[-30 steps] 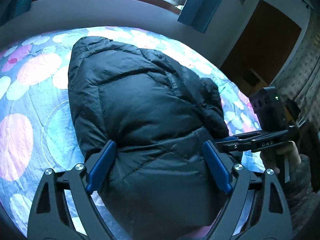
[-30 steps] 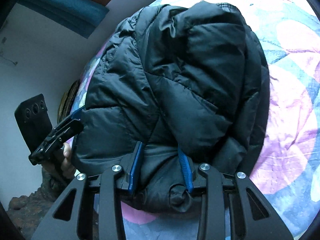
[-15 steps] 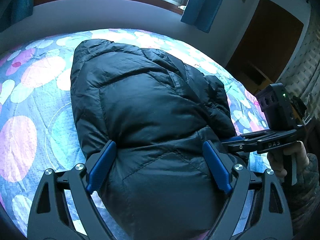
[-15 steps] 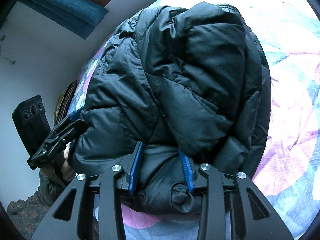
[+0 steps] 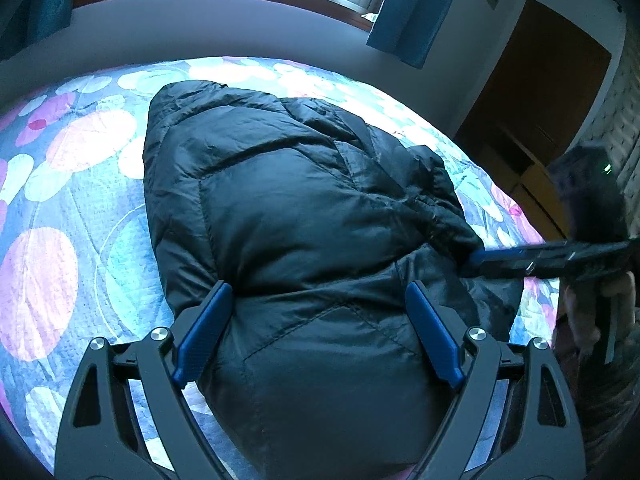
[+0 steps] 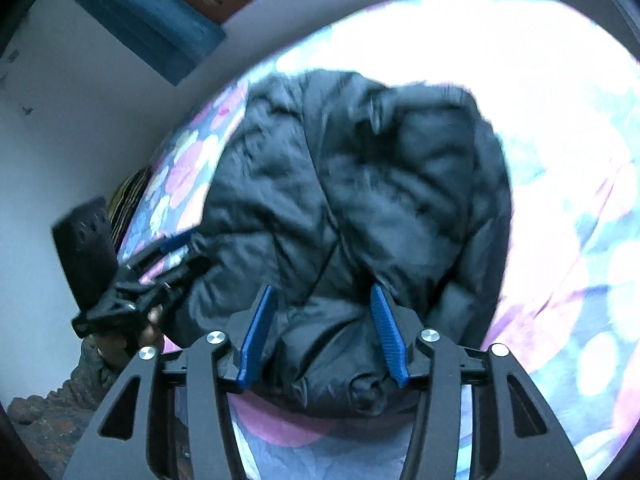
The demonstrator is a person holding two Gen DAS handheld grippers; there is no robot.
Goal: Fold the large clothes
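black puffer jacket (image 5: 304, 240) | quilted, glossy | folded into bulky bundle | lying on bed
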